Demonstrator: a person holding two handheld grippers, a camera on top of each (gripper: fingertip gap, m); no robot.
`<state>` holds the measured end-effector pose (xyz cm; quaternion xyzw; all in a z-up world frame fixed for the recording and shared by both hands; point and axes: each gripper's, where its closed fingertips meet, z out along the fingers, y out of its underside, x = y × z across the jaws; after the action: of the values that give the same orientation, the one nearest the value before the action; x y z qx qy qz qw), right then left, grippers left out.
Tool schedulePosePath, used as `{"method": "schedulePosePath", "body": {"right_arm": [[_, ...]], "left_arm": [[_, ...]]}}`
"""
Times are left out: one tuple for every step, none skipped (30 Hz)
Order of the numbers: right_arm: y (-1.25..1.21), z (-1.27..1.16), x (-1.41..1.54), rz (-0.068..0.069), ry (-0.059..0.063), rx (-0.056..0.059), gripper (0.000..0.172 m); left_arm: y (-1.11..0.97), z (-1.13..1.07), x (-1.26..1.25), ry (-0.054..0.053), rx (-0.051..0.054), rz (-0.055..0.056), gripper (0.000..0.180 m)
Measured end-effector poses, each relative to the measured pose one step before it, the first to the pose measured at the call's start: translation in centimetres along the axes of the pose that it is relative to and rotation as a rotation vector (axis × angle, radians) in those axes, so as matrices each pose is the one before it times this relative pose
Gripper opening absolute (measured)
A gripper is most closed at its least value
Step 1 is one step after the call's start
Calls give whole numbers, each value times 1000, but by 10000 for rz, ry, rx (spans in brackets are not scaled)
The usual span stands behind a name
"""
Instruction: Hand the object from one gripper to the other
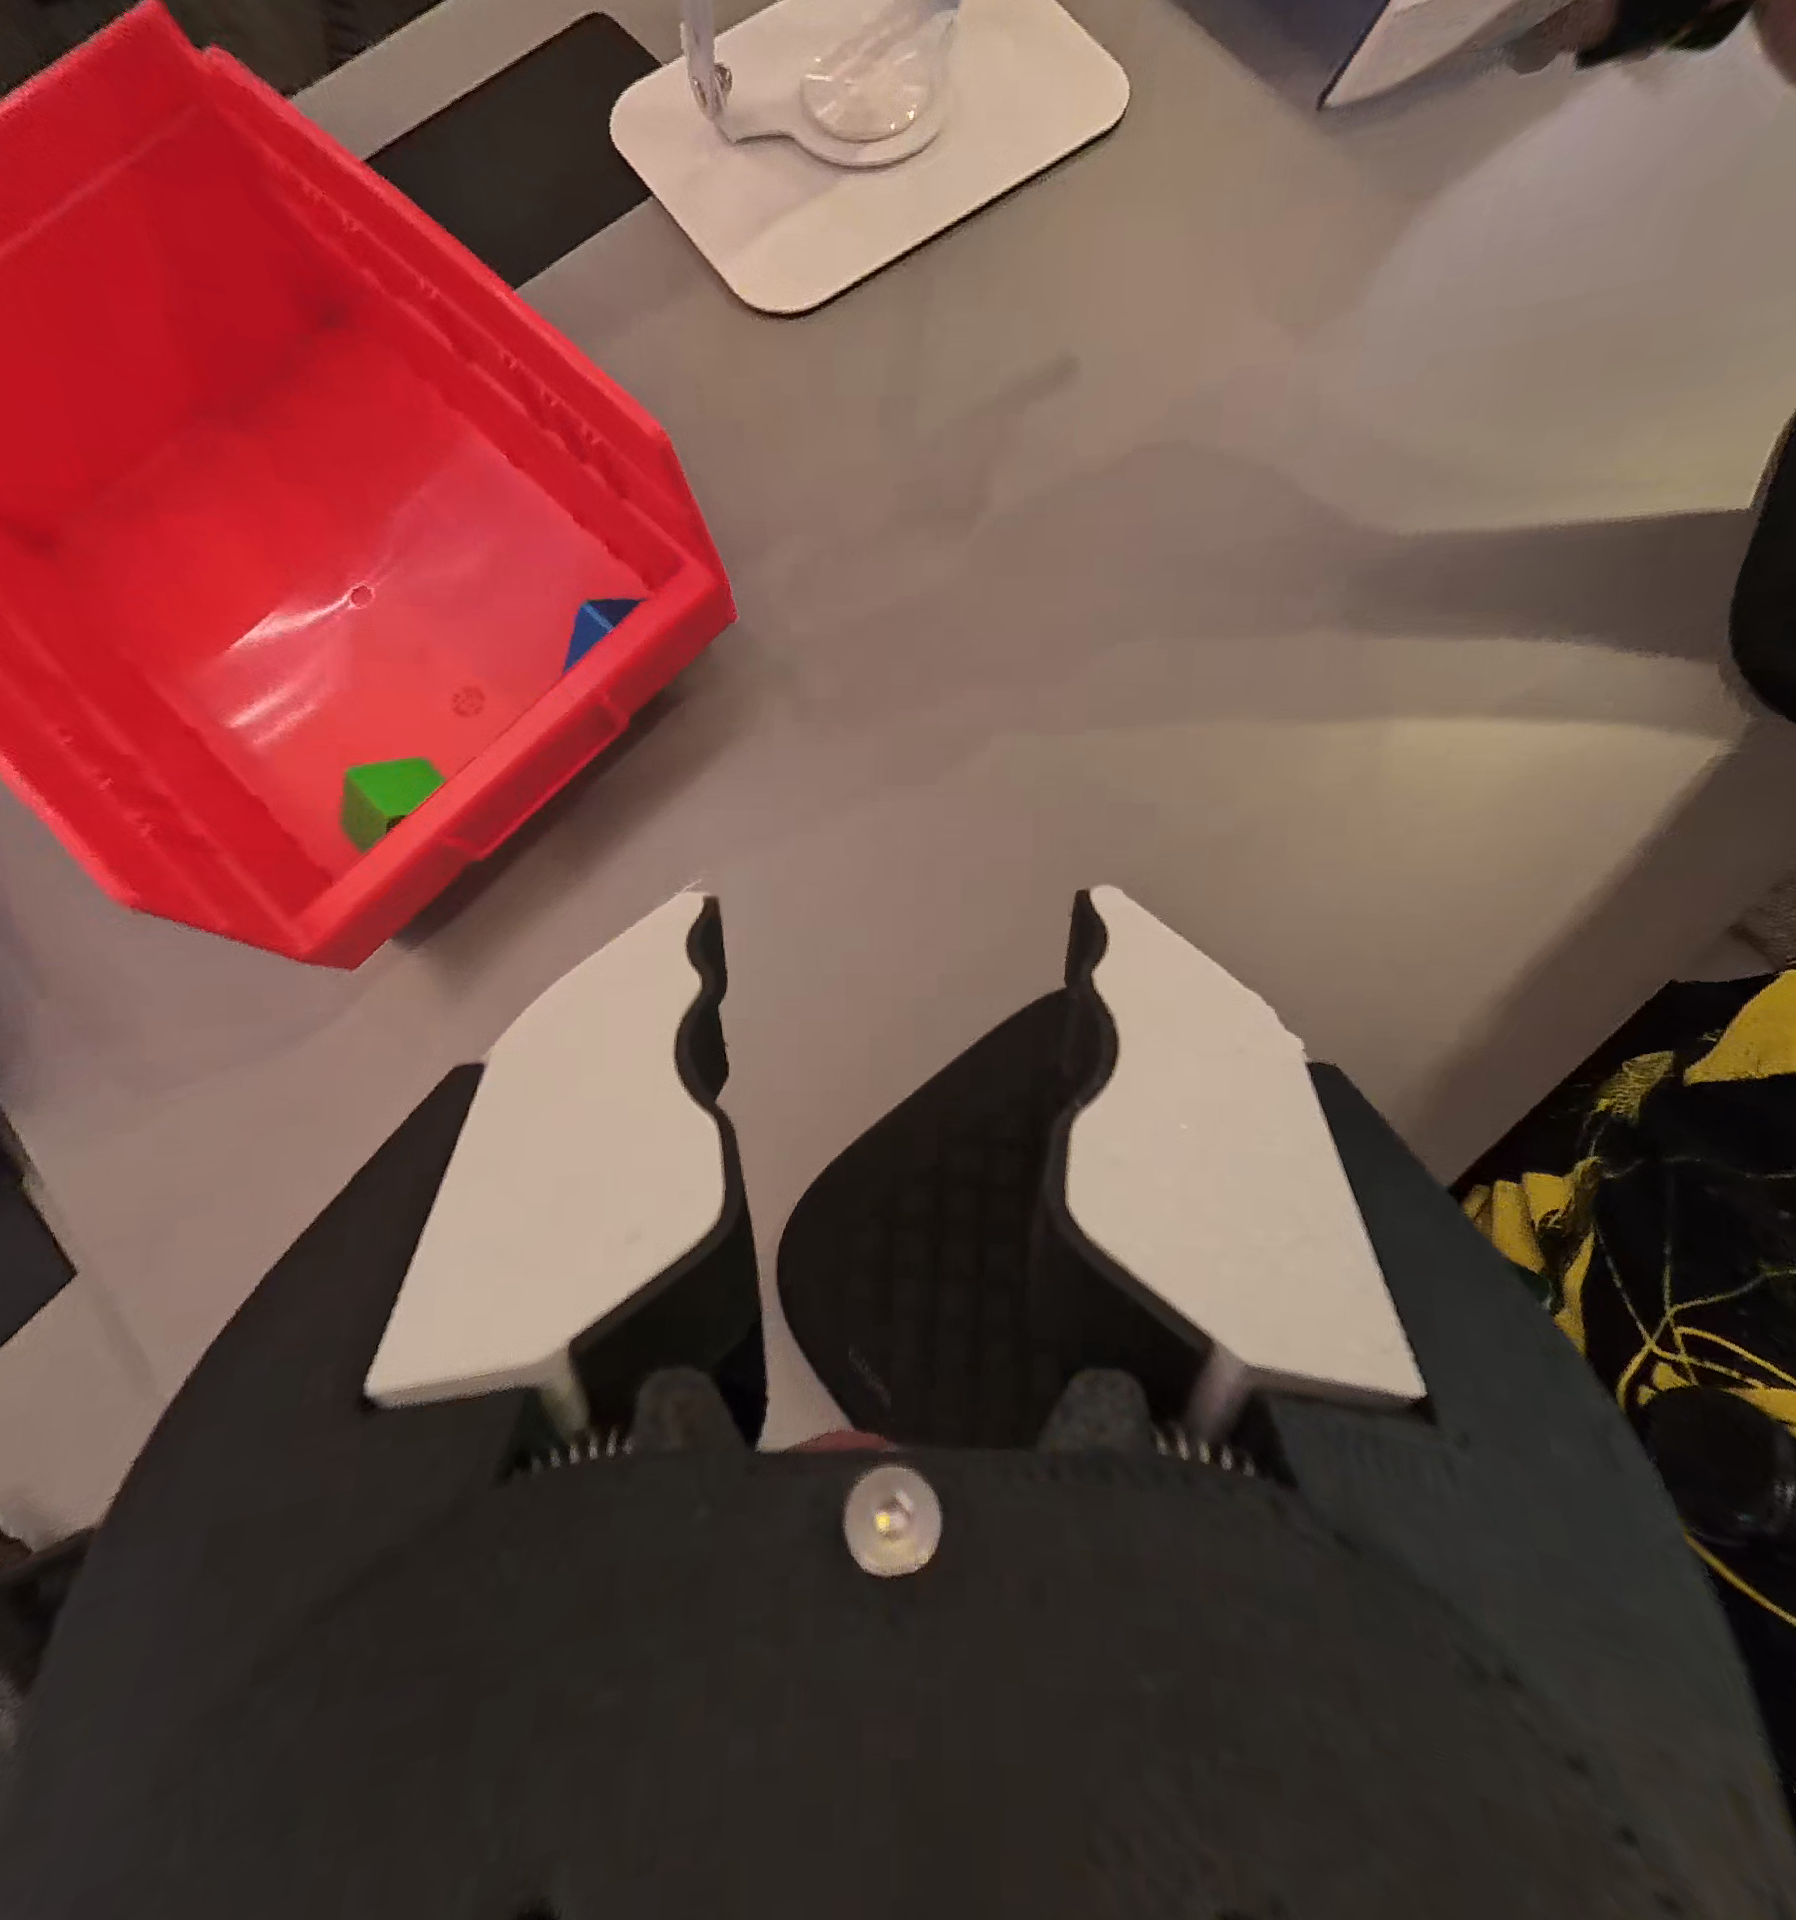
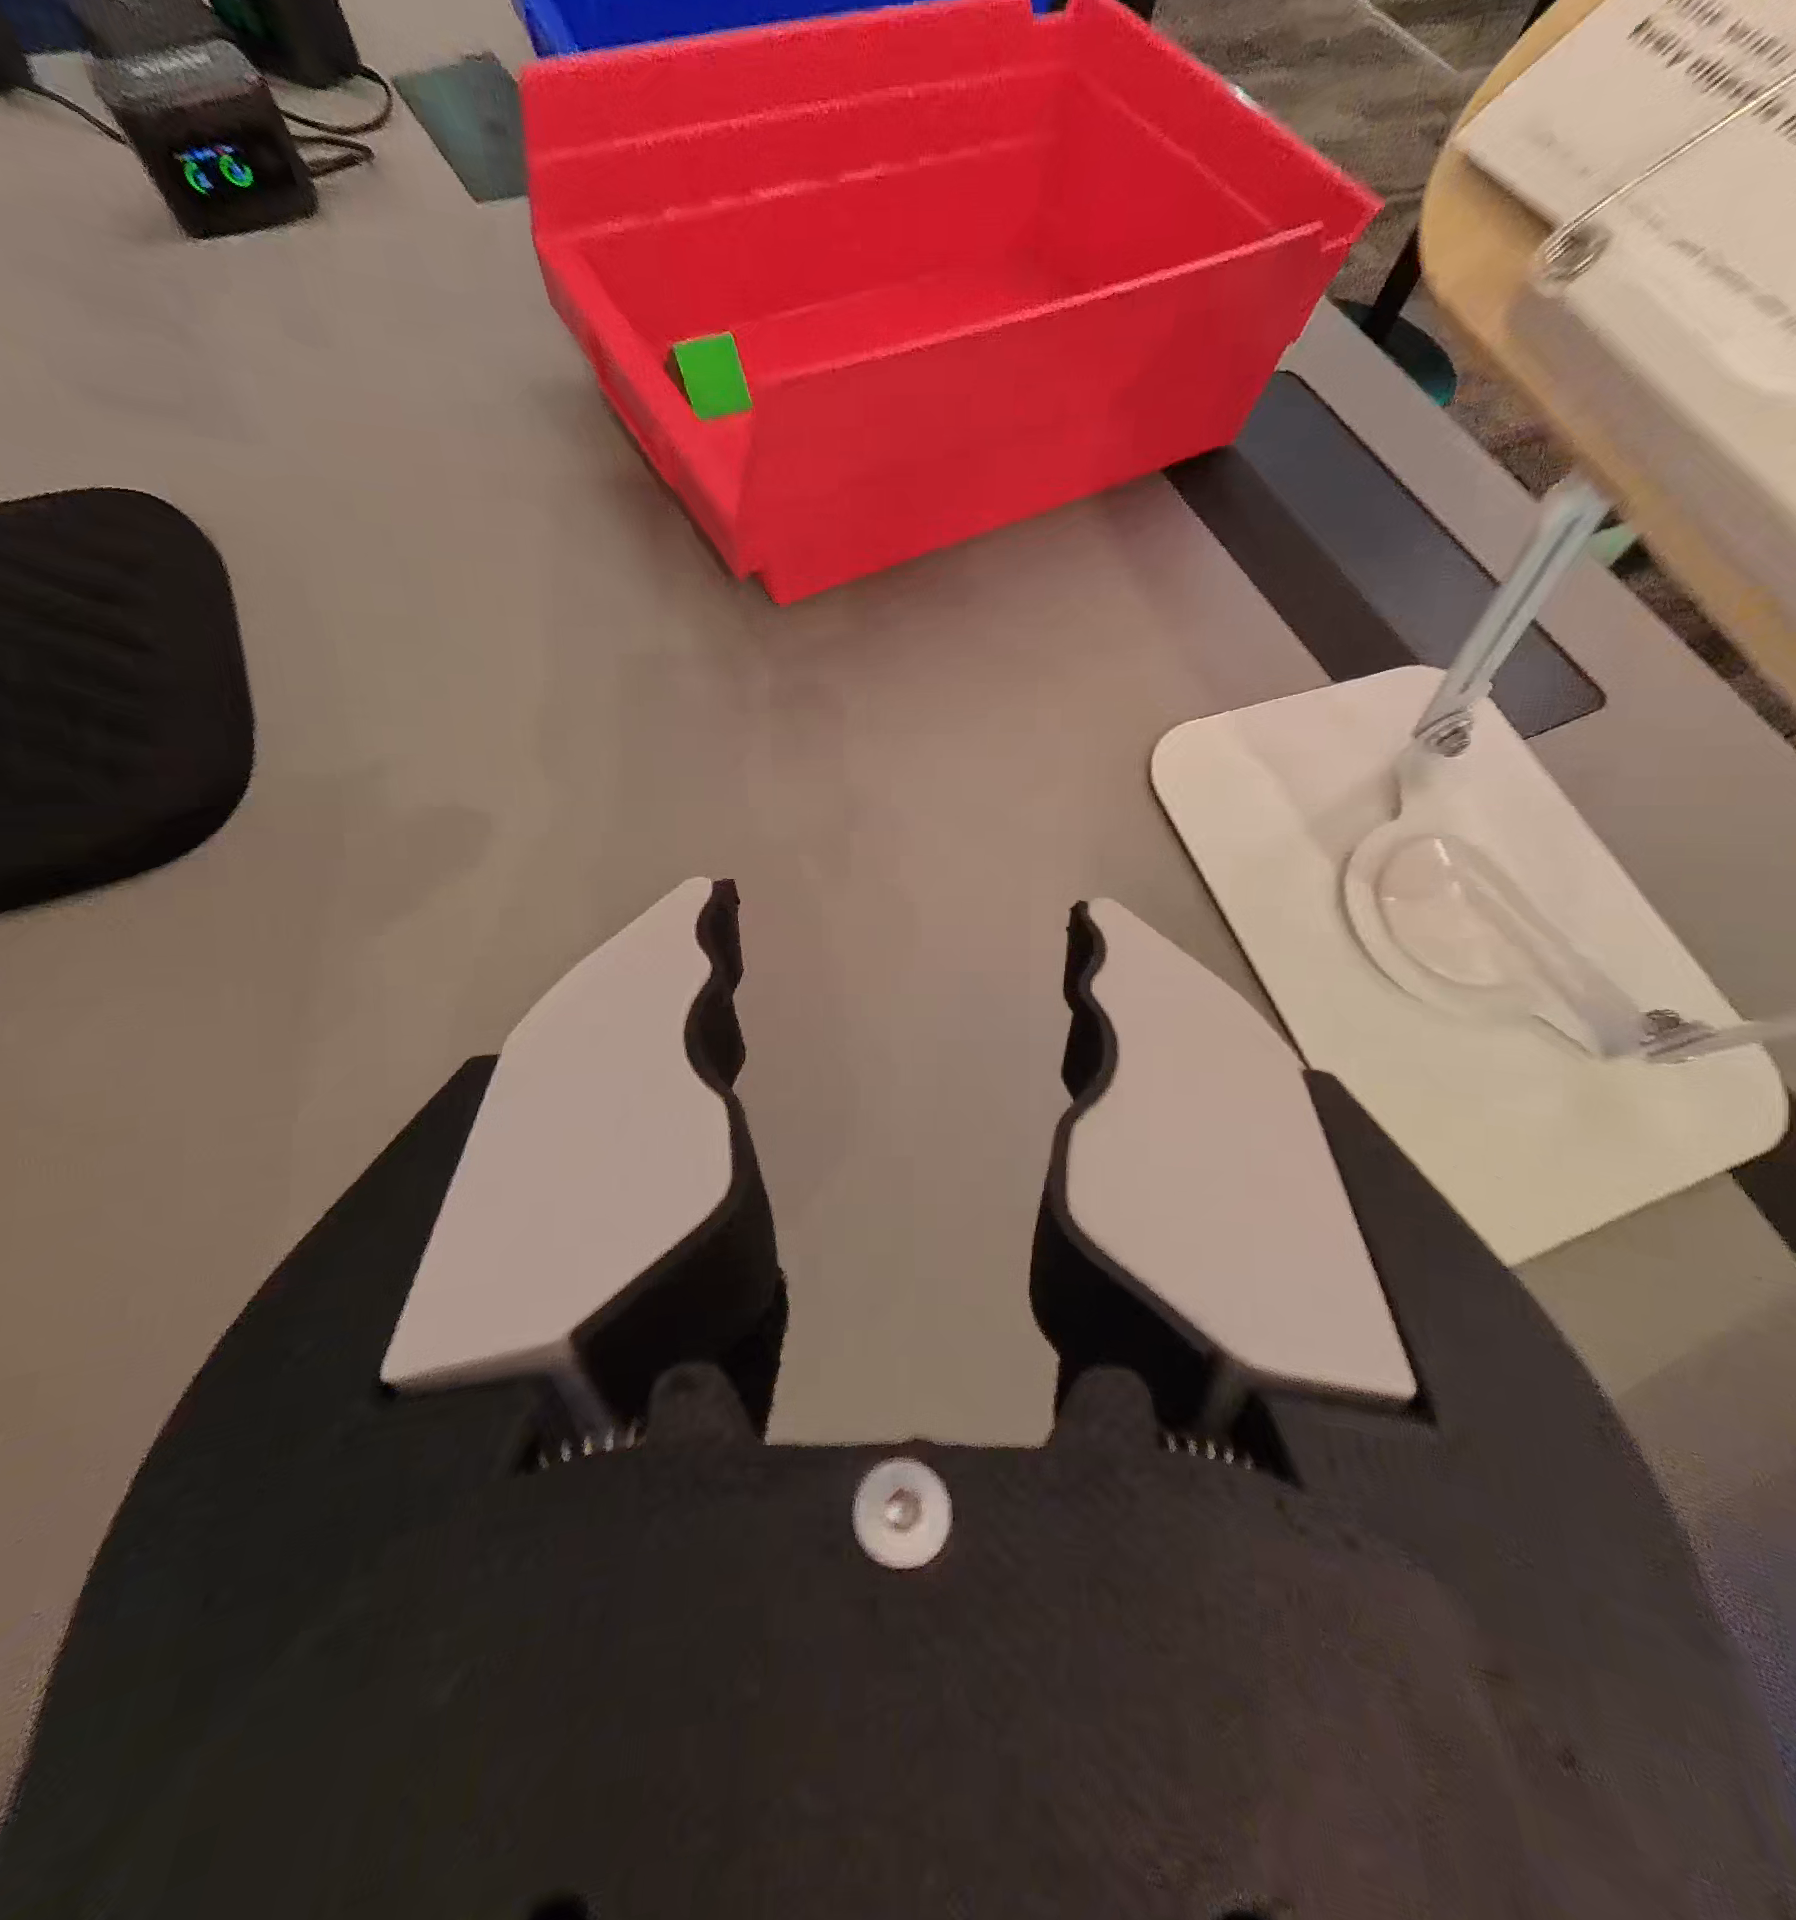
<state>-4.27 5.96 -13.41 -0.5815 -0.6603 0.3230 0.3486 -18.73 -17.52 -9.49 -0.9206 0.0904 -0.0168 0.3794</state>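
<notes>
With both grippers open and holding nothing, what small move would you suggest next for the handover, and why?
Probably move the left gripper toward the red bin and down onto the green block. Both the left and the right gripper are open over bare table, so something must be picked up first.

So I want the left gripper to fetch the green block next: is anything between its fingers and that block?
Yes: the green block lies inside the red bin, behind its front wall. The open left gripper must go over it.
</notes>
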Motion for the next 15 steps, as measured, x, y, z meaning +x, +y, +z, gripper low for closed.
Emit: {"method": "schedulePosePath", "body": {"right_arm": [[397, 912, -216, -190, 134, -27, 59], [530, 855, -197, -224, 91, -79, 59], [591, 740, -236, -82, -20, -138, 59], [454, 584, -232, 15, -86, -85, 61], [274, 393, -83, 47, -41, 20, 67], [101, 190, 1, 42, -22, 133, 69], [51, 49, 50, 37, -25, 124, 71], [66, -85, 259, 27, 87, 31, 75], [37, -187, 483, -1, 221, 49, 81], [28, -227, 493, -27, 208, 93, 81], [127, -165, 453, -5, 172, 75, 81], [205, -77, 394, 33, 153, 44, 80], [250, 48, 293, 49, 106, 21, 80], [304, 165, 149, 29, 47, -19, 79], [447, 298, 92, -19, 29, -130, 79]], "left_arm": [[369, -232, -156, -158, -74, 59, 64], [291, -186, -97, -81, 27, -13, 64], [157, -81, 176, 139, 148, -108, 64], [126, 93, 271, 234, 197, -152, 64], [191, 286, 95, 156, 161, -160, 65], [324, 476, -102, 79, 51, -150, 67], [379, 651, -148, 77, -18, -122, 69], [285, 788, -186, 77, 26, -94, 73], [122, 852, -199, 102, 72, -92, 76], [-34, 877, -206, 123, 60, -98, 79], [-250, 834, -287, 49, 85, -48, 82], [-392, 803, -326, -9, 120, 33, 83], [-433, 788, -250, 32, 88, 37, 85], [-494, 754, -220, 56, 58, 17, 87], [-577, 682, -216, 40, 110, 60, 87]]}}
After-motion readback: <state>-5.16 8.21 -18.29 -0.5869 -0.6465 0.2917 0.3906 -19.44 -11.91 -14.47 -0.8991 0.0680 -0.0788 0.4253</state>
